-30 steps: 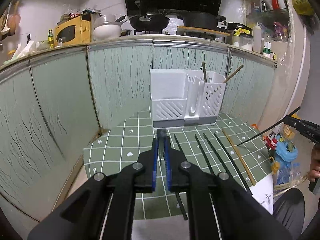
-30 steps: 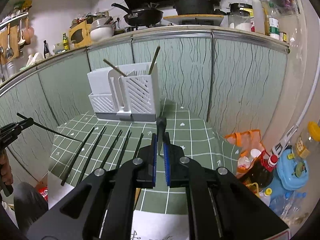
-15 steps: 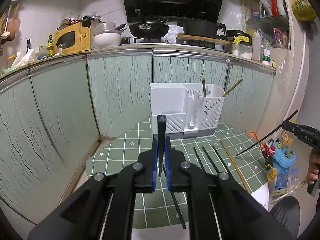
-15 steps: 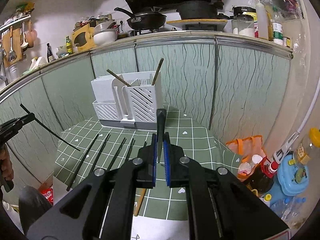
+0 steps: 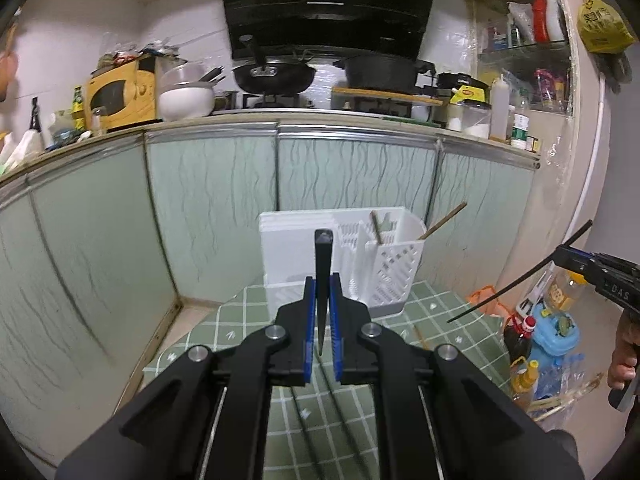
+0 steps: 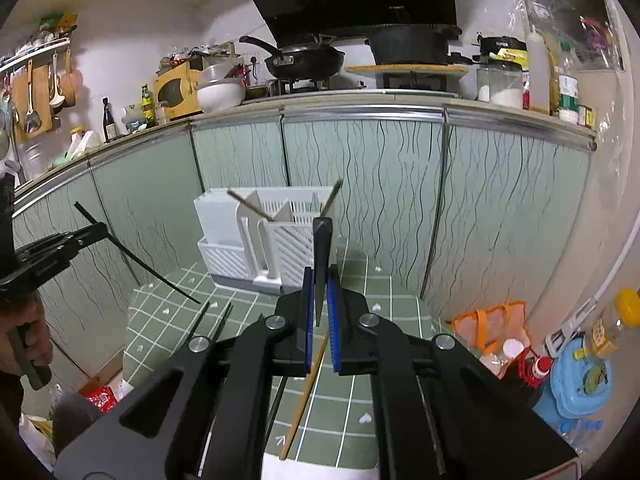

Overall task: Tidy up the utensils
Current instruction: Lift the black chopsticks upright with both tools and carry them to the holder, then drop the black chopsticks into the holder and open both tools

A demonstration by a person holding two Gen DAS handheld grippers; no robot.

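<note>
A white slotted utensil holder (image 5: pixel 352 260) stands at the far edge of a green tiled table (image 5: pixel 236 320); it also shows in the right wrist view (image 6: pixel 260 240). Two wooden chopsticks stand in it. My left gripper (image 5: pixel 322 308) is shut on a black chopstick (image 5: pixel 322 264) and held above the table before the holder. My right gripper (image 6: pixel 320 300) is shut on another black chopstick (image 6: pixel 321 256). Each gripper shows in the other's view with its chopstick slanting down (image 5: pixel 516 280) (image 6: pixel 136 260). Several black chopsticks (image 6: pixel 218 320) and a wooden one (image 6: pixel 304 396) lie on the table.
Green cabinet fronts (image 5: pixel 208 216) rise close behind the table, with a cluttered counter above. Bottles and a blue plastic container (image 6: pixel 580 380) sit on the floor to the right, beside an orange bag (image 6: pixel 492 320).
Both grippers have risen and tilted up with their chopsticks held; the holder now sits lower in both views and less of the table shows.
</note>
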